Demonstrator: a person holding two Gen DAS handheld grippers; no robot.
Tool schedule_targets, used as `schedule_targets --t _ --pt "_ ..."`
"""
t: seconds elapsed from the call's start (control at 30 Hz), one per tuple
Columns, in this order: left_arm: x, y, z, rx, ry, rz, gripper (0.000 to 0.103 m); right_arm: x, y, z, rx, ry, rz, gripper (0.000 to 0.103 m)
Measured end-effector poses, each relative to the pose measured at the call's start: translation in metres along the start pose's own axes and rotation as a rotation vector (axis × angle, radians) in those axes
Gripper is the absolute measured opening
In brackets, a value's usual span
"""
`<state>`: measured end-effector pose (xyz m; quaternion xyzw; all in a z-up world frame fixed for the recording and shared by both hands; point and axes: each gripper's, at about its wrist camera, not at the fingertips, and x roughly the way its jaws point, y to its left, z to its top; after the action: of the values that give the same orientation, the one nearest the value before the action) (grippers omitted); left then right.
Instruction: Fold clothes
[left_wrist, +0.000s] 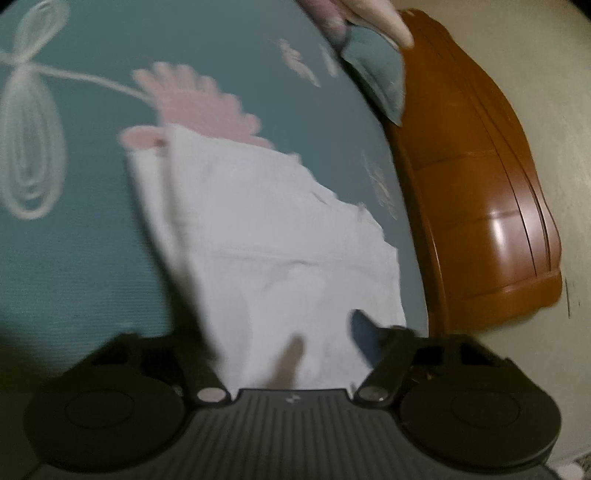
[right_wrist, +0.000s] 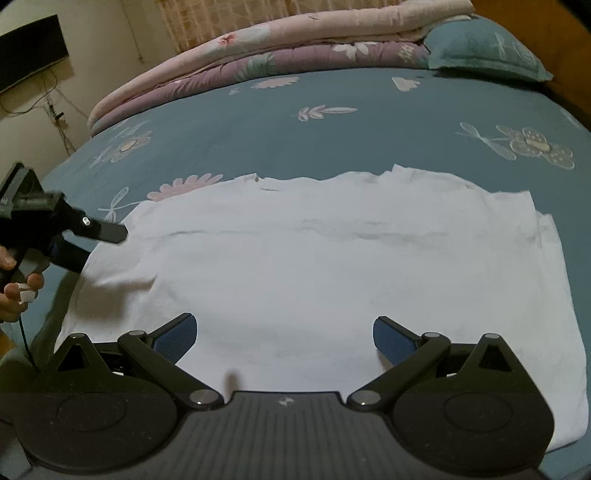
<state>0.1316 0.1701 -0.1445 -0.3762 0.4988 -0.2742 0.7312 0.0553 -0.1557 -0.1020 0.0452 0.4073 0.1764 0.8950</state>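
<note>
- One garment in all: a white shirt (right_wrist: 317, 280) lies spread flat on the bed (right_wrist: 332, 122), straight ahead of your right gripper (right_wrist: 284, 338) and running under its jaws.
- Two grippers. Your right one has its jaws spread wide, both blue pads (right_wrist: 177, 338) clear of each other and hovering just above the near part of the cloth, pinching nothing.
- Your left gripper (right_wrist: 105, 232) shows in the right wrist view at the shirt's left edge, a dark finger over the corner of the cloth. From its own camera the picture is blurred; the white shirt (left_wrist: 280, 258) fills the space between its jaws, and only one finger is clear, so I cannot tell whether they are spread or pinching.
- One hand (right_wrist: 16, 280) is in view, wrapped round the left gripper's handle, with a cable hanging below it.
- Beyond the jaws, across the bed: two folded quilts (right_wrist: 280, 40) stacked, pink on purple, and one teal pillow (right_wrist: 484, 48) to their right.
- One wooden headboard (left_wrist: 476, 177) stands right of the left jaws, against the wall.
- One dark screen (right_wrist: 31, 51) hangs on the wall far left.
- The cloth ahead of the right jaws lies bare, with nothing resting on it.
</note>
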Motion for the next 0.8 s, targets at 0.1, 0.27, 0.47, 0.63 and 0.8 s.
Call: schedule_targets --t 0.1,0.27,0.47,0.63,0.8 --pt "-0.002 0.007 0.000 -0.004 0.006 0.010 0.037 0.002 0.001 -0.002 -0.007 0.004 -0.004 0.103" --pt "0.003 0.003 0.001 0.059 0.022 0.024 0.037 0.006 0.002 -0.003 -0.004 0.016 -0.002 0.103" --pt "0.001 0.006 -0.006 0.074 -0.013 0.072 0.010 0.006 0.002 -0.004 -0.012 0.021 -0.010 0.103" --pt "-0.002 -0.006 -0.013 0.124 -0.039 0.147 0.010 0.002 0.000 0.000 0.028 -0.006 0.035 0.103" --pt "-0.001 -0.018 -0.018 0.176 -0.054 0.210 0.010 0.006 0.006 0.011 0.084 -0.033 0.142 0.103"
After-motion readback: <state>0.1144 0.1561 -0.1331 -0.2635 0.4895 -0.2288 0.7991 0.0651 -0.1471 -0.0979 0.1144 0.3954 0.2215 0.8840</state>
